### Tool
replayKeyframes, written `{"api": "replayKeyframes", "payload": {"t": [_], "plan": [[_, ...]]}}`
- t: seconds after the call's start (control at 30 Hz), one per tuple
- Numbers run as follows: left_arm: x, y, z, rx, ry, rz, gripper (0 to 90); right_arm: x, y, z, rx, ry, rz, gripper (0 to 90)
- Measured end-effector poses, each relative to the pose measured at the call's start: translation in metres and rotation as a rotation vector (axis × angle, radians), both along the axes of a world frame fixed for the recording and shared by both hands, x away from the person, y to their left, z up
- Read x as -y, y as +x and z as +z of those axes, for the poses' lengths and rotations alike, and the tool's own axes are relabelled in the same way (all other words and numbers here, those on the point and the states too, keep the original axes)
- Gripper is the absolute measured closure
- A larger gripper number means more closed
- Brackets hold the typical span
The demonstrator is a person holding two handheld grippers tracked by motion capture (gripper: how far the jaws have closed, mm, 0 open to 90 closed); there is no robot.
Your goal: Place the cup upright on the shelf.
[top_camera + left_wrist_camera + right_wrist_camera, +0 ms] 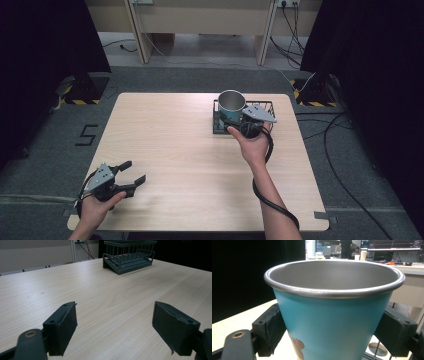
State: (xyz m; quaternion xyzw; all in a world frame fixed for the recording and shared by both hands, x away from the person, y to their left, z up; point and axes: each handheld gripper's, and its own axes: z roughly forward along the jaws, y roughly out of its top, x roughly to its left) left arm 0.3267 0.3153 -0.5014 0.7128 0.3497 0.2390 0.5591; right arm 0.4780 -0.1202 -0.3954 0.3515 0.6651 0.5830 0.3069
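The right tool [235, 125] is clenched on the upright teal cup [231, 105], held just above the wire basket [269, 105] at the far right of the surface [190, 165]. The left tool [131, 176], released, idles near left, well apart.

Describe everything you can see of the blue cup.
The blue metal cup tapers downward, with a rolled silvery rim and a bare grey steel inside that looks empty. An orange-brown print marks its lower wall. It stands upright, clamped between the right tool's two black pads, over the dark wire basket at the far right of the wooden table. Whether its base touches the basket cannot be told.
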Motion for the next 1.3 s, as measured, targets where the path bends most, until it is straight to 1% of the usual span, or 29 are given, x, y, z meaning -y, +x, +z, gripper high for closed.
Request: {"api": "replayKeyframes", "payload": {"t": [0.37,0.8,1.3], "plan": [[0.000,0.000,0.000,0.000,-0.007,0.002,19.2,0.006,0.009,0.000,-0.013,0.005,-0.028,17.8],[-0.001,0.000,0.000,0.001,-0.006,0.002,19.3,0.014,0.022,0.006,-0.016,0.004,-0.059,17.8],[-0.001,0.000,0.000,0.000,-0.007,0.003,19.3,0.022,0.036,0.005,-0.037,0.006,-0.101,17.7]]}}
